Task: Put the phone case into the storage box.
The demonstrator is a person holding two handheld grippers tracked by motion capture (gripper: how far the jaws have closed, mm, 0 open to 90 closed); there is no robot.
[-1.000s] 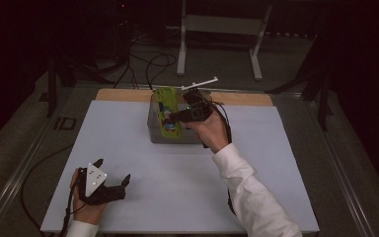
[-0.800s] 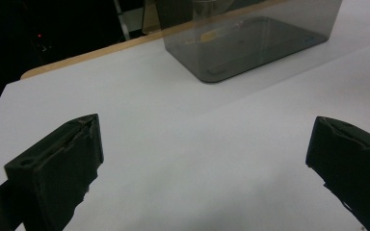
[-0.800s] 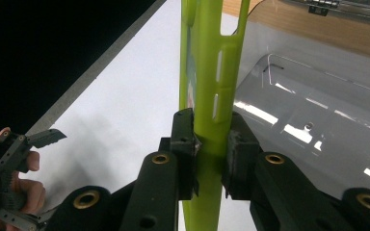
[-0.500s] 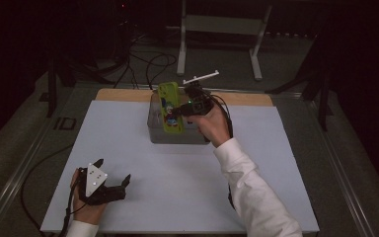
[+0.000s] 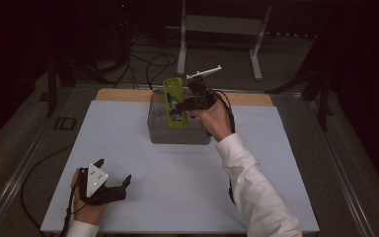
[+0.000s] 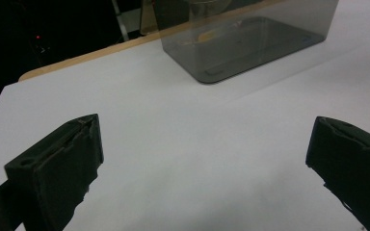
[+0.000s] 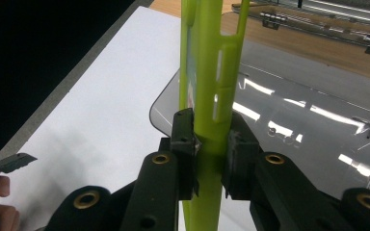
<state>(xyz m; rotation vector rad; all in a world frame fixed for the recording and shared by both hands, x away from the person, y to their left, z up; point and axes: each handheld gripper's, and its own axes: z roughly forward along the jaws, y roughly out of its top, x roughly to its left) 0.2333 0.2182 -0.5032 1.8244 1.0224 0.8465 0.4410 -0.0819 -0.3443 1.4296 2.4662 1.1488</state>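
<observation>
While lifting: right gripper [image 7: 207, 159] clamped on green phone case [image 5: 175, 101], upright above grey bin [image 5: 177, 134], far centre of bench [image 5: 286, 168].
Done: case grasped.
Left: set-down.
Idle: left gripper [image 5: 112, 183] spread wide, near left.

No readable text anywhere.

The green phone case [image 5: 175, 102] carries a small coloured picture on its face in the high view, but it is too small and blurred to make out any letters or numbers; in the right gripper view the case [image 7: 207, 91] is seen edge-on and shows no writing. The grey bin [image 5: 177, 133] and the white bench [image 5: 177, 187] bear no labels, brands or signs that can be read.
</observation>
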